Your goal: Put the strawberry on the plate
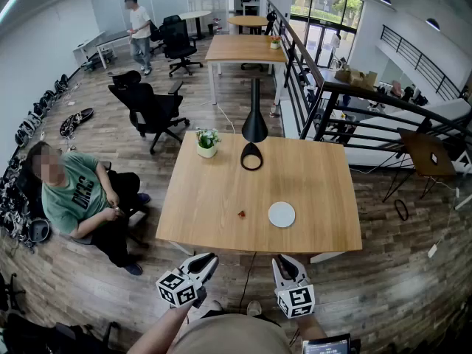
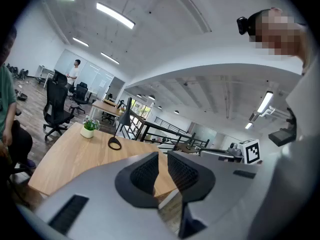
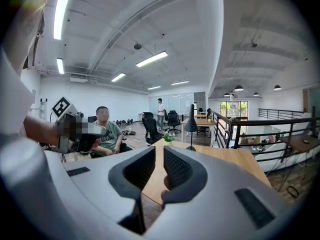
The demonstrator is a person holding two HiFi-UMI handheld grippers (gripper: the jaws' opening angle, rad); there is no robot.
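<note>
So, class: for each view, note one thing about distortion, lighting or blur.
Head view: fisheye bends the railing; light is even, and the strawberry is small but sharp. Left gripper view: dark corners, a ceiling light glares, and there is a mosaic patch at upper right. Right gripper view: a ceiling strip flares at upper left; the edges darken.

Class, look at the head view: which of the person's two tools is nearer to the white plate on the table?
Right. The right tool hangs just off the near edge of the table, almost in line with the plate; the left tool sits further left.
</note>
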